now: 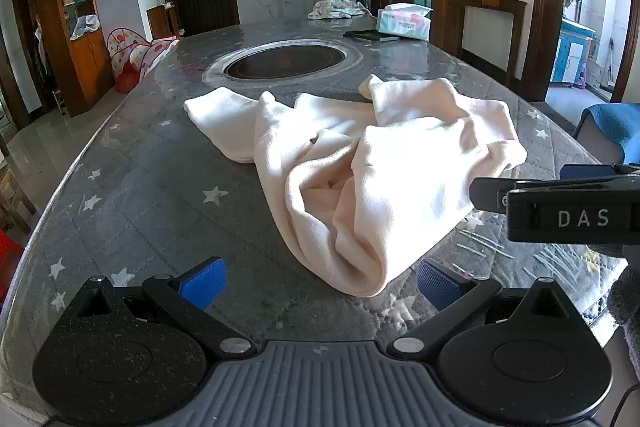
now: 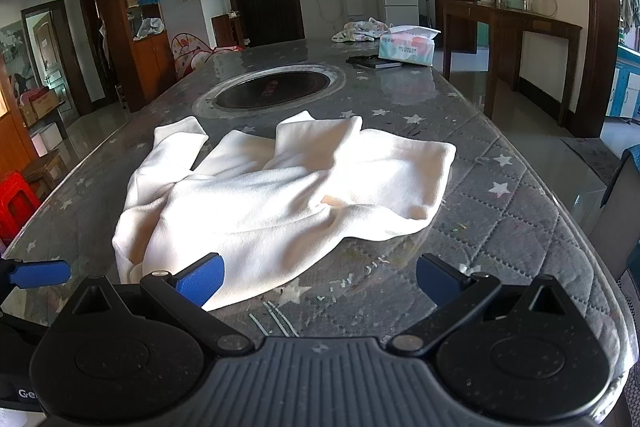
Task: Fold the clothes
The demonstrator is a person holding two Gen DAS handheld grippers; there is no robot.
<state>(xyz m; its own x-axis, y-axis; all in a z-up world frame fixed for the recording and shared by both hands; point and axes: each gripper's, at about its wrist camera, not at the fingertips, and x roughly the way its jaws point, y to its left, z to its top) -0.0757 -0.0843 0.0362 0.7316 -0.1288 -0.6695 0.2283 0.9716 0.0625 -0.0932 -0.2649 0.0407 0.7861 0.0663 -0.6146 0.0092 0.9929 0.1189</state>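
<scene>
A cream-white garment [image 1: 360, 163] lies crumpled on the grey star-patterned table [image 1: 152, 195]; it also shows in the right wrist view [image 2: 280, 195]. My left gripper [image 1: 320, 285] is open and empty, its blue fingertips on either side of the garment's near fold. My right gripper [image 2: 318, 281] is open and empty just before the garment's near edge, its left pad over the cloth. The right gripper's black body [image 1: 568, 207] shows at the right of the left wrist view. A blue fingertip of the left gripper [image 2: 38, 274] shows at the left of the right wrist view.
A round black cooktop [image 1: 284, 61] is set into the table beyond the garment. A tissue box [image 1: 404, 23], a dark flat object [image 1: 368, 35] and a patterned cloth pile [image 1: 338, 9] sit at the far end. A blue-covered chair [image 1: 612, 131] stands at the right.
</scene>
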